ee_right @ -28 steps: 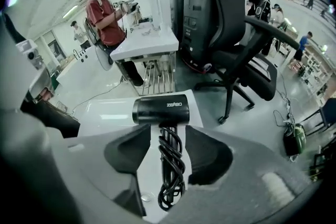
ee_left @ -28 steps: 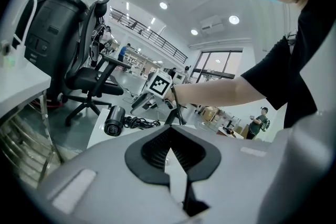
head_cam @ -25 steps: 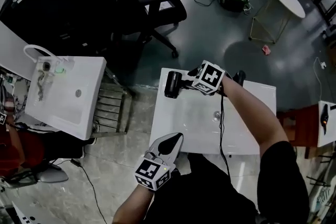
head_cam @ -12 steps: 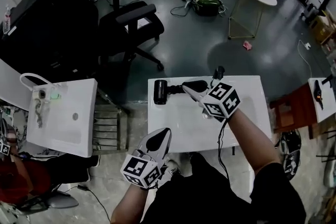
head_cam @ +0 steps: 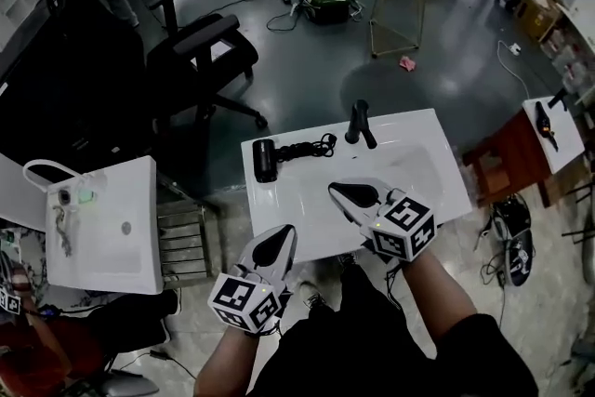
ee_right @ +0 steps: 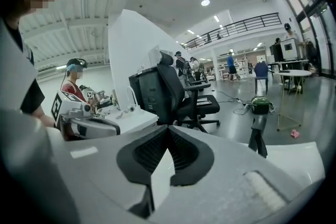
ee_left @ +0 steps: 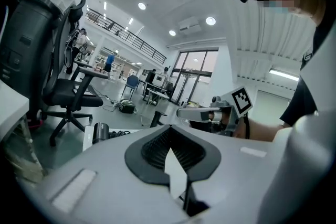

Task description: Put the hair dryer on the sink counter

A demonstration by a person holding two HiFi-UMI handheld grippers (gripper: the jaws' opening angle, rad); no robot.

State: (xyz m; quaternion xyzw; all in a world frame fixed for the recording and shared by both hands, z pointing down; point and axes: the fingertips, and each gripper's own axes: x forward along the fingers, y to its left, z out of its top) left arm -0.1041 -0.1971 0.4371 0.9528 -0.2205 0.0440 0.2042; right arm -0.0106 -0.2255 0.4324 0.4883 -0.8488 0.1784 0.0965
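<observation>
Down and settled: hair dryer (head_cam: 265, 160), flat on its side at the far left corner of the sink counter (head_cam: 307, 205), barrel toward the left edge. Cord (head_cam: 307, 147) bunched along the far edge, trailing toward the black faucet (head_cam: 359, 124). Clear of the basin (head_cam: 404, 167), touching neither gripper, resting on its own weight. A sensible spot by the look of it: flat ground beside the bowl, well back from the near edge, though rather close to the left one. Reads as placed, with the job looking all but done from this layout.

Now the tongs. Right gripper (head_cam: 337, 191): above the near half of the counter, well apart from the dryer, tip aimed roughly toward the far left corner. Clenched tight, pads pressed together with nothing between. Holding nothing, touching nothing. Probably just a clear-off pose, out of the dryer's way.

Left gripper (head_cam: 286, 233): by the near left corner of the counter, likewise closed up, pads meeting, empty. Held back on purpose, most likely, and not needed for a one-handed set-down. Both tips pointing more or less at the dryer, neither near enough for contact.
</observation>
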